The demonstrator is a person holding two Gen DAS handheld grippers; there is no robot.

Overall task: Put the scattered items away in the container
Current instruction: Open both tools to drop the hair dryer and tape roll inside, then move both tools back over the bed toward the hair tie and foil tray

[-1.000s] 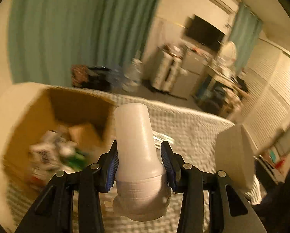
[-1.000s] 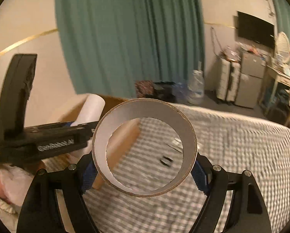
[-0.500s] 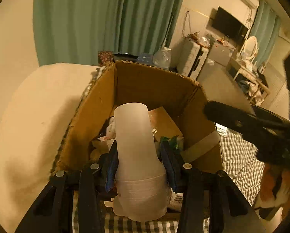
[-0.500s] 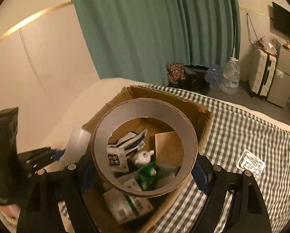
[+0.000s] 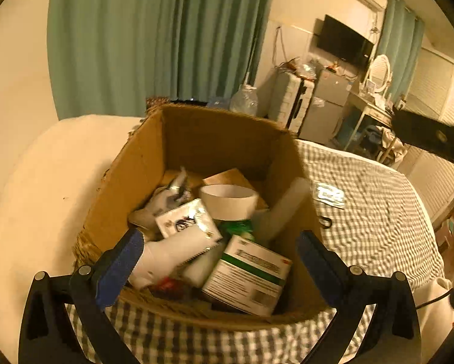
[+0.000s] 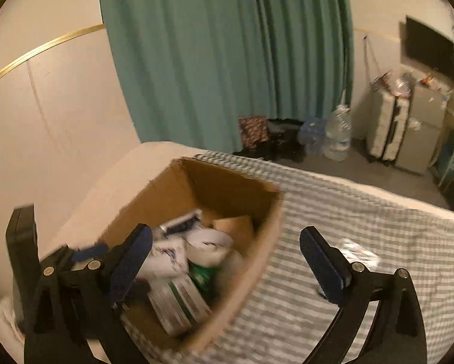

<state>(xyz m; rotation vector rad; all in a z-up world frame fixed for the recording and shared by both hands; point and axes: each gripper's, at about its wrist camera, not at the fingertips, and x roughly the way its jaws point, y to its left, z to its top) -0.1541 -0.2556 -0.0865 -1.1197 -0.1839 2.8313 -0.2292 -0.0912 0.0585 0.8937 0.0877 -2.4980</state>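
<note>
Jaws of both the left hand-held gripper (image 5: 216,253) and right hand-held gripper (image 6: 225,256) have just spread apart, empty, above the cardboard box (image 5: 215,139); tape roll (image 5: 228,201) lies inside.

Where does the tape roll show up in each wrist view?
Left wrist: the tape roll lies inside the cardboard box, near its middle, atop the other items.
Right wrist: the tape roll is blurred, inside the box, left of centre in the picture.
Shared landmark: the green curtain behind the box.
</note>
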